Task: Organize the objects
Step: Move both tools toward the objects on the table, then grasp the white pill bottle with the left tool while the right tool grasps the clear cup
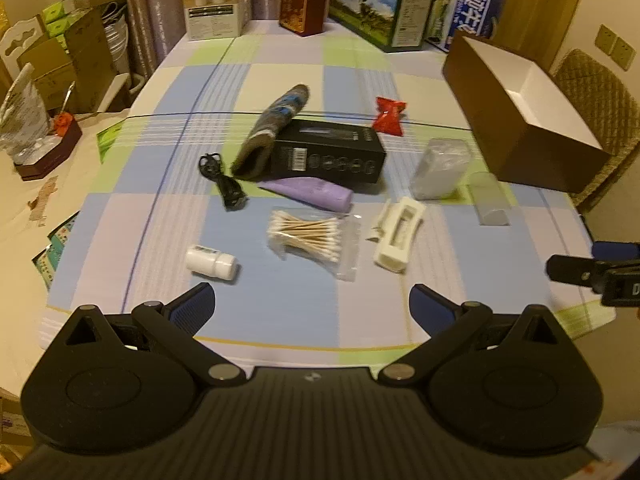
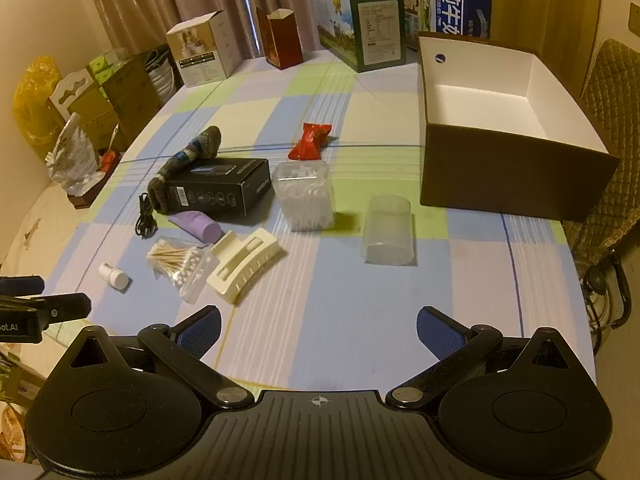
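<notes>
Two spread, empty claws, left claw (image 1: pixel 311 306) and right claw (image 2: pixel 318 326); one brown box (image 2: pixel 516 184), two clear containers (image 2: pixel 305 196).

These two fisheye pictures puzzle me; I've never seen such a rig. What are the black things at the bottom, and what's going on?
A person holds two handheld grippers, each with a camera looking along its jaws. One picture is from the left gripper, the other from the right gripper. Both stand open, holding nothing. On the checked tablecloth lie a black box, cotton swabs, a white bottle, a purple tube and a red packet. The brown box stands open.
</notes>
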`<state>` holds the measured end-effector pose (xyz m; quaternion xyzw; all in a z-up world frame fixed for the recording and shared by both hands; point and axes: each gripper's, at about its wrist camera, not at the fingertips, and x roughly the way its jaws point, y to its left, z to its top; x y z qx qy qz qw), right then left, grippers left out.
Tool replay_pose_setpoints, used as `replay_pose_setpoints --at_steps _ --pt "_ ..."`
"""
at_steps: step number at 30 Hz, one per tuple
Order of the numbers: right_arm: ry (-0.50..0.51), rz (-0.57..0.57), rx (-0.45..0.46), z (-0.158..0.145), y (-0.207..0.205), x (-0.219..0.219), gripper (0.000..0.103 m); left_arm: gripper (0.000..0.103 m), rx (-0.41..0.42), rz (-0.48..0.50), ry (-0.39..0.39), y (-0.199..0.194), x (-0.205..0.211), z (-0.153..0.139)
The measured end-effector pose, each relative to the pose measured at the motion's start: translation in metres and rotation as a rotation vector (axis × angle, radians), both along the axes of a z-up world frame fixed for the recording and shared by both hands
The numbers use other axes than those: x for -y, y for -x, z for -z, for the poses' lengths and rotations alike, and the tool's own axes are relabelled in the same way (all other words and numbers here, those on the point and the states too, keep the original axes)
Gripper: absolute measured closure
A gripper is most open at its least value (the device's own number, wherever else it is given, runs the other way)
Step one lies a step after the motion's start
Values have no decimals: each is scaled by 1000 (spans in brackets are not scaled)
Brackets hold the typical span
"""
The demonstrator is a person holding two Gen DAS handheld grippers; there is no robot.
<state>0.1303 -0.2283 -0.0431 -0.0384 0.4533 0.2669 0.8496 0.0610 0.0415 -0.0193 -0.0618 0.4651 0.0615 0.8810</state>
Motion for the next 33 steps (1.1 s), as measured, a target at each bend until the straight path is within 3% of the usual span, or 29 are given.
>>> replay_pose_setpoints --at_steps 16,19,26,33 --pt "-18 14 69 34 -56 8 3 1 -47 -147 -23 -15 -61 41" --pt "-9 14 66 44 -71 6 16 1 -41 -165 -38 -19 -68 48" --pt "19 33 57 65 -105 2 32 1 -33 -187 -51 -32 -76 62" --pt "46 55 30 84 -131 -2 39 1 -45 -203 -70 -41 -80 75"
